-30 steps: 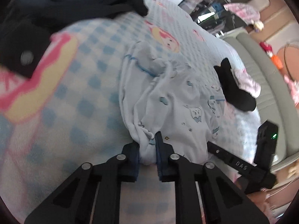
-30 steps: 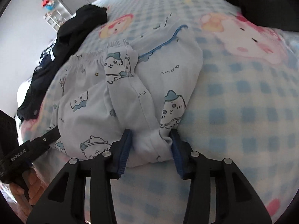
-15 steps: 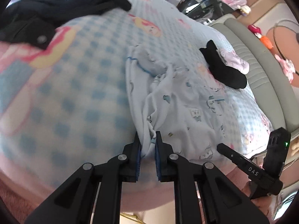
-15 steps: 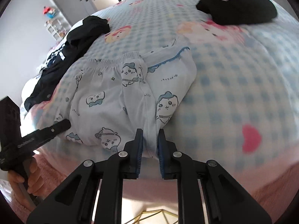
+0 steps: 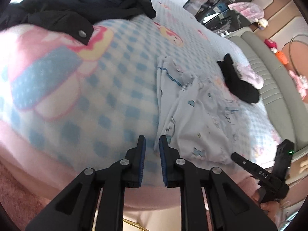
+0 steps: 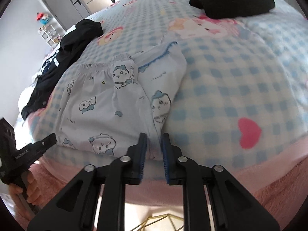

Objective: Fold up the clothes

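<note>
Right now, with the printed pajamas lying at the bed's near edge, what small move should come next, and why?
Probably draw both grippers back clear. The left gripper and right gripper are opening, with nothing pinched between the pads. The pajamas lie folded near the bed edge, so a fresh grip on the near hem could fold them over again.

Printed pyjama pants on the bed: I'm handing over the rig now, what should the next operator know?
Left claw: jaws opening, cloth edge at its right pad, not pinched.
Right claw: jaws opening, pads off the hem between them.
Pyjama pants lie bunched and part-folded at the near edge of the checked bedspread.
Black jacket and folded black garment lie apart.
Left: flatten and finish the pants, then fold the jacket.
</note>
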